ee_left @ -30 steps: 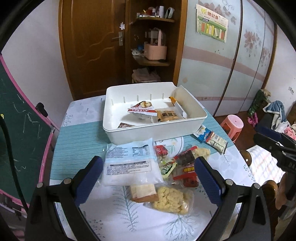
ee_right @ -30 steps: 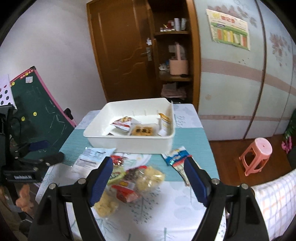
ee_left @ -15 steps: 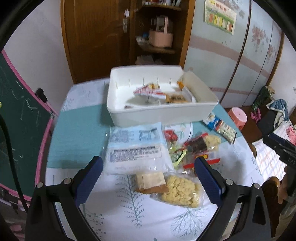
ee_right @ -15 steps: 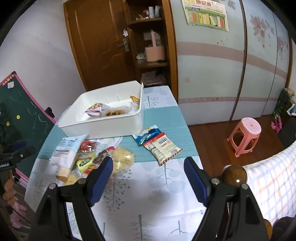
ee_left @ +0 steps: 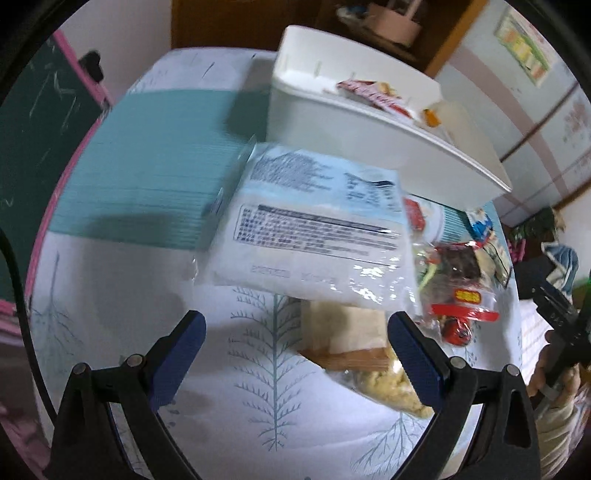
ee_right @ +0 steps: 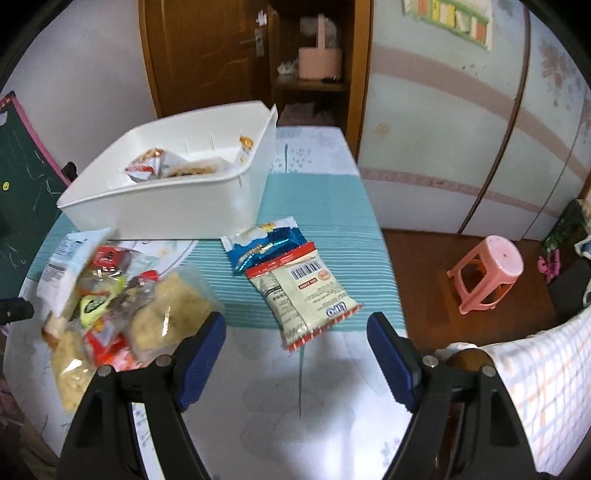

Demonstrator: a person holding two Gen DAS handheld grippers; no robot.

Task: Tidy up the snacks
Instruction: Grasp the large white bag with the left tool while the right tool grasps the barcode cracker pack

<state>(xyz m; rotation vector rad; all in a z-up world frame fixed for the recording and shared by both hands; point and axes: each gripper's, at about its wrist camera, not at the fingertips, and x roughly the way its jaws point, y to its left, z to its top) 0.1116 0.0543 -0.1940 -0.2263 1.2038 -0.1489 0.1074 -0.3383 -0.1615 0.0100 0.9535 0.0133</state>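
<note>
White plastic bin (ee_right: 177,199) holds a few packets; a heap of wrapped snacks (ee_right: 122,306) waits on the bench (ee_right: 295,387). Left tool (ee_left: 295,350) and right tool (ee_right: 295,350) gape, empty.

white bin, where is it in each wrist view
Left wrist: white bin upper centre-right, behind the big pale blue packet.
Right wrist: white bin upper left, behind the snack pile.
Shared landmark: the pink basket on the wooden shelf.
</note>
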